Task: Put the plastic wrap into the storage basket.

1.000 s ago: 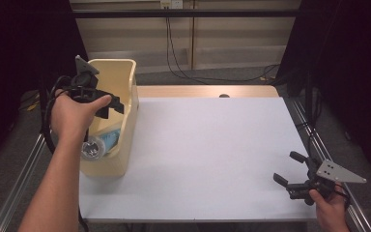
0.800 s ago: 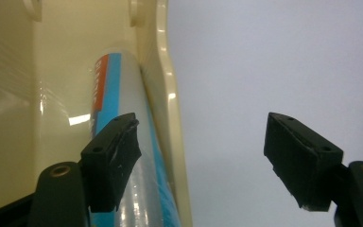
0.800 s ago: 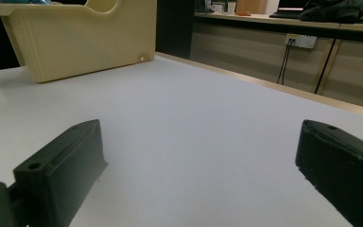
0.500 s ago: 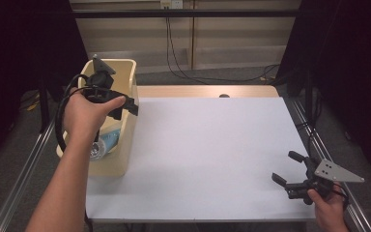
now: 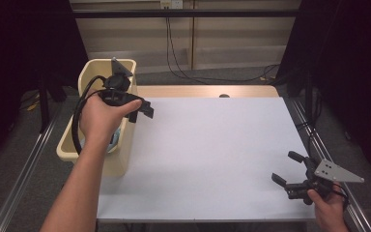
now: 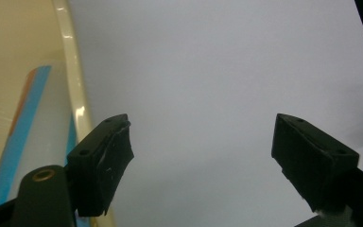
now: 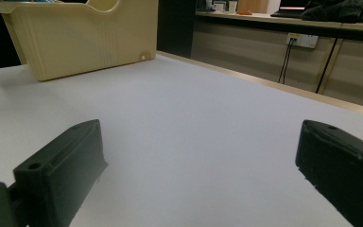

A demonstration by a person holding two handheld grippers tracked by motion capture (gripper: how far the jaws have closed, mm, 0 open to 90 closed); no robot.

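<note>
Left tool [image 5: 142, 110] hangs over the bench [image 5: 212, 159] just past the long rim of the cream bin [image 5: 84, 79], its jaws apart with nothing between them; they have just been opening. In the left gripper view both black pads frame bare white surface, with the glossy bin rim [image 6: 73, 85] running up beside the left-hand pad [image 6: 106, 161]. Behind that rim, down inside the bin, lies a clear bottle with a blue and orange label [image 6: 26, 127]; in the high view a sliver of it [image 5: 116, 139] peeps out below the person's left hand [image 5: 101, 118]. So the thing in hand already sits in the bin, close beside and below the tool, on the far side of the wall from the jaws.

Right tool [image 5: 294, 176] rests low at the near right corner of the bench, well apart from the bin, jaws wide and empty; its own camera looks across the open surface toward the bin's side wall [image 7: 82, 42].

The step appears to be the retreat after a drop. To do it well, keep the jaws spread, carry the left tool level and clear of the rim so that neither a pad nor the trailing cable [image 5: 77, 121] snags the wall or drags the bin, and settle over open bench.
</note>
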